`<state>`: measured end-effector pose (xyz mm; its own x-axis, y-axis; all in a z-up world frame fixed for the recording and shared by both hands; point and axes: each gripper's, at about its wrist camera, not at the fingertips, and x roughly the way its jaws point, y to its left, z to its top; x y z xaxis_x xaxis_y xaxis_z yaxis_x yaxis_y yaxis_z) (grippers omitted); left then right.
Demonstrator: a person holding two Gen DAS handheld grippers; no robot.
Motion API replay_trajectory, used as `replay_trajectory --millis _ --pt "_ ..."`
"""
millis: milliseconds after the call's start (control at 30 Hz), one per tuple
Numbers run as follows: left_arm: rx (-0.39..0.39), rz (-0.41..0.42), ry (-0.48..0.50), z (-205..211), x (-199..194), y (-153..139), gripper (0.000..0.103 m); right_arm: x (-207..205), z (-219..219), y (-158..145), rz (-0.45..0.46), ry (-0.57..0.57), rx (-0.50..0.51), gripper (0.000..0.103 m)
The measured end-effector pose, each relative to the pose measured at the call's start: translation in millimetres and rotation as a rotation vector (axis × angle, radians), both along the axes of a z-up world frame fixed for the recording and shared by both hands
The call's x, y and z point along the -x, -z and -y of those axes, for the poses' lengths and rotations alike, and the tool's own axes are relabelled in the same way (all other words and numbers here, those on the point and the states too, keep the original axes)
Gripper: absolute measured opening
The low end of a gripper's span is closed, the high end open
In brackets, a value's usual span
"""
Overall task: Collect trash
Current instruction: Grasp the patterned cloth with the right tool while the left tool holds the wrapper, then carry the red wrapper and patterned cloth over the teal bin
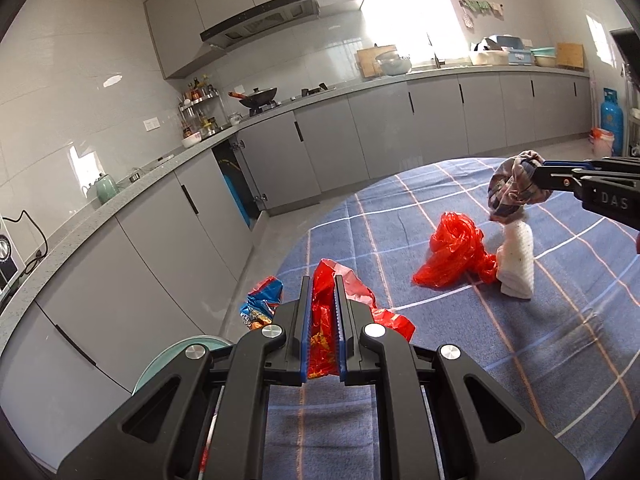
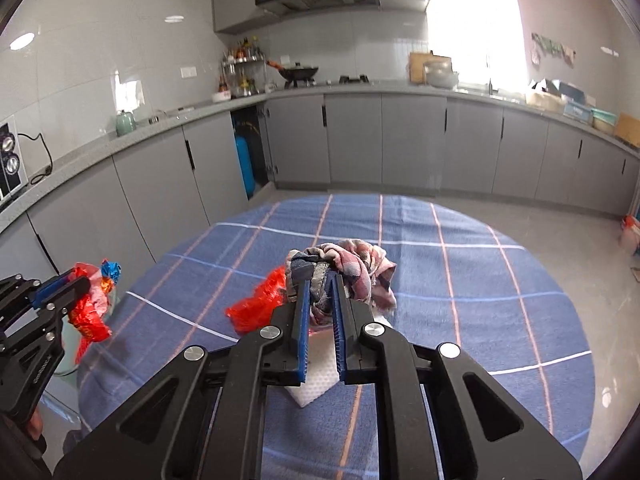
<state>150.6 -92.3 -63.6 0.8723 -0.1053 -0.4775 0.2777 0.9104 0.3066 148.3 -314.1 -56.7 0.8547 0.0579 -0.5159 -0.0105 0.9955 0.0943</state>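
plastic bag on tablecloth, touching folded towel to its right; wok on stove behind.

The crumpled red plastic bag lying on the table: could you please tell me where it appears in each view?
Left wrist view: red plastic bag right of centre on the checked tablecloth, beside the white cloth.
Right wrist view: bag just left of centre, partly behind the right claw.
Shared landmark: the wok on the stove.

A round table under a blue checked cloth bears a red plastic bag and a white cloth.
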Motion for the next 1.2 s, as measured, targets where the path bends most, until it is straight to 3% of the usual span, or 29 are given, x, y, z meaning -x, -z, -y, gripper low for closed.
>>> replay_trajectory --millis 433,1200 --pt "-0.005 0.033 -0.057 -32.4 10.8 -13.0 0.01 28.9 -47.3 -0.4 0.024 -0.091 0.065 0.011" --pt "-0.025 0.056 -0.132 -72.8 19.7 -22.8 0.01 28.0 -108.4 -3.2 0.041 -0.207 0.103 0.011"
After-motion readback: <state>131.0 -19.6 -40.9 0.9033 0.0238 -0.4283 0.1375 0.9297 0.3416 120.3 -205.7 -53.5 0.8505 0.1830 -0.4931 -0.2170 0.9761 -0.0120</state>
